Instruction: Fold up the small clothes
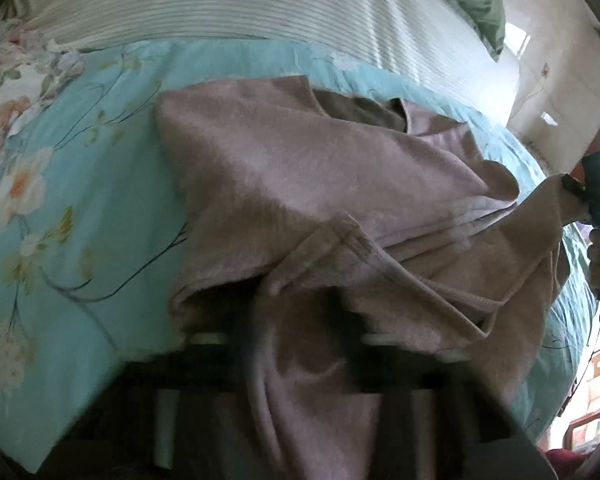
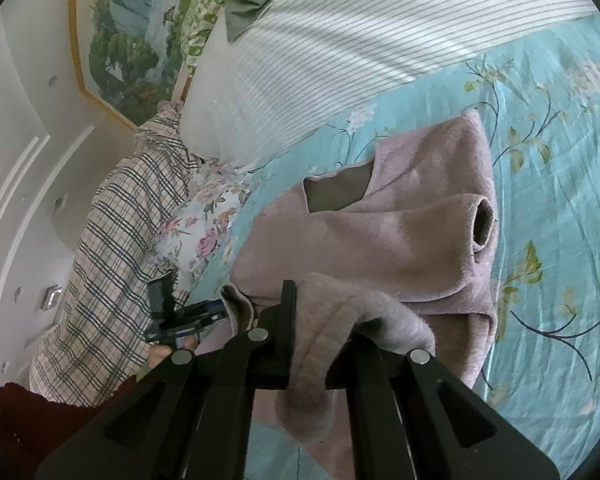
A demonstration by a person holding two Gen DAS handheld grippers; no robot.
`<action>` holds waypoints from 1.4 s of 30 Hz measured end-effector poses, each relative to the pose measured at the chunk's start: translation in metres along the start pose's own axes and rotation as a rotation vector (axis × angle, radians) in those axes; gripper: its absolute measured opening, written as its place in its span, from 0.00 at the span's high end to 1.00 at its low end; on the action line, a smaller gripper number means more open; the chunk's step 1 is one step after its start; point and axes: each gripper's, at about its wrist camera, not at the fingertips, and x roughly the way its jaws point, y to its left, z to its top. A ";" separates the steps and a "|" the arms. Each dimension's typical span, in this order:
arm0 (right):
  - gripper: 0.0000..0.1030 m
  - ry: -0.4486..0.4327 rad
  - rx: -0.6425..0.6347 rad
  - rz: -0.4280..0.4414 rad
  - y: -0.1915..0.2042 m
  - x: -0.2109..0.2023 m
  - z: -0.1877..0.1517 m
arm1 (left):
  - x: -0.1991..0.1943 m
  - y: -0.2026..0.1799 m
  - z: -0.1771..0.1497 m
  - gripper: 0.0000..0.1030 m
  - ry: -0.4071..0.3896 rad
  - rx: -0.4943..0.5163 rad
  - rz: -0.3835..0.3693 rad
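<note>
Pink fleece garment [image 2: 384, 232] lies on the bed [image 2: 540, 208], spread over the turquoise floral cover, neck opening toward the striped pillow [image 2: 340, 40], one sleeve already laid across the body with its cuff open toward the far side. Right gripper [image 2: 320, 320] has its fingers pinched narrow on a thick hem fold that drapes over them. Left gripper [image 1: 300, 312] is mostly buried under cloth in its own view; fingers look closed on the garment's near edge, fabric bunched and hanging between them, picture blurred there. Right gripper also shows at the edge of the left view, clamped on a raised corner, a hand below it. Judged step: carrying the bottom hem up over the body for a fold. To do it well: keep both grips level so the edge stays straight, hold the cloth taut between them, lay the hem down square to the shoulders, release only once flat. Risk: the tucked sleeve drags out or the thick fleece wrinkles.
</note>
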 end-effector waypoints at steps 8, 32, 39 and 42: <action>0.95 -0.073 -0.034 -0.001 0.023 -0.025 -0.004 | -0.085 -0.019 -0.002 0.97 -0.266 -0.037 0.041; 0.60 -0.098 0.347 -0.200 -0.105 0.034 0.058 | 0.020 0.057 0.084 0.84 -0.129 -0.324 0.323; 0.49 -0.088 0.028 -0.204 -0.026 0.017 0.044 | -0.032 -0.006 0.043 0.84 -0.195 -0.253 0.093; 0.55 0.103 -0.126 -0.244 0.002 0.069 0.035 | -0.015 -0.044 0.033 0.84 -0.131 -0.188 -0.020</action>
